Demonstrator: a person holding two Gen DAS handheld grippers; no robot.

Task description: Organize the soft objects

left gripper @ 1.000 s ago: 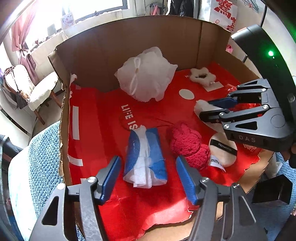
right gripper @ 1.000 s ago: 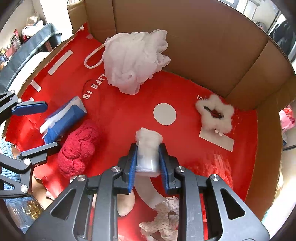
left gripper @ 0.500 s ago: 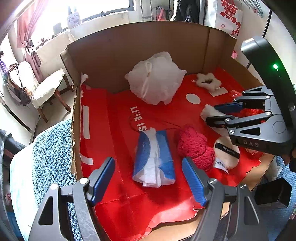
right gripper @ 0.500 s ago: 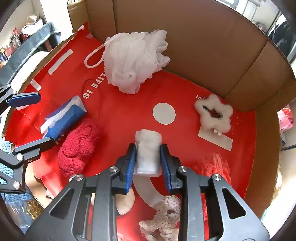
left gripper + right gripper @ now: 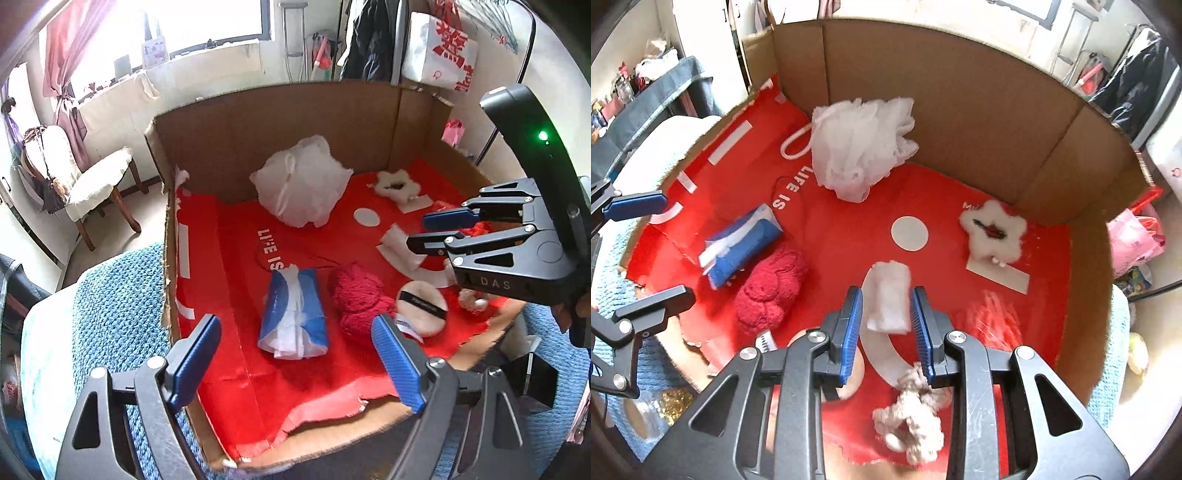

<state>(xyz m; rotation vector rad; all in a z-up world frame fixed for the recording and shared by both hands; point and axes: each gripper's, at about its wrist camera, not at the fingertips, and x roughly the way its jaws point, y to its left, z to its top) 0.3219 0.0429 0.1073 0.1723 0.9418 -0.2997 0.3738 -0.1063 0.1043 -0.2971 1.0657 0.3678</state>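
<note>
Bright daylight from a blown-out window (image 5: 207,29), strong fisheye bending at edges, slight motion blur, soft shadows

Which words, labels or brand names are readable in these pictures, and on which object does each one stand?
"LIFE IS": white letters on the red paper liner of the cardboard box.
"DAS": on the black body of the right gripper.
Black band on the round beige powder puff: too blurred.
Red characters on the white bag: unreadable.

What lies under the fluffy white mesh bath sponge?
The white mesh bath sponge rests on the red paper liner by the cardboard box wall. Whatever is beneath it is covered.
</note>
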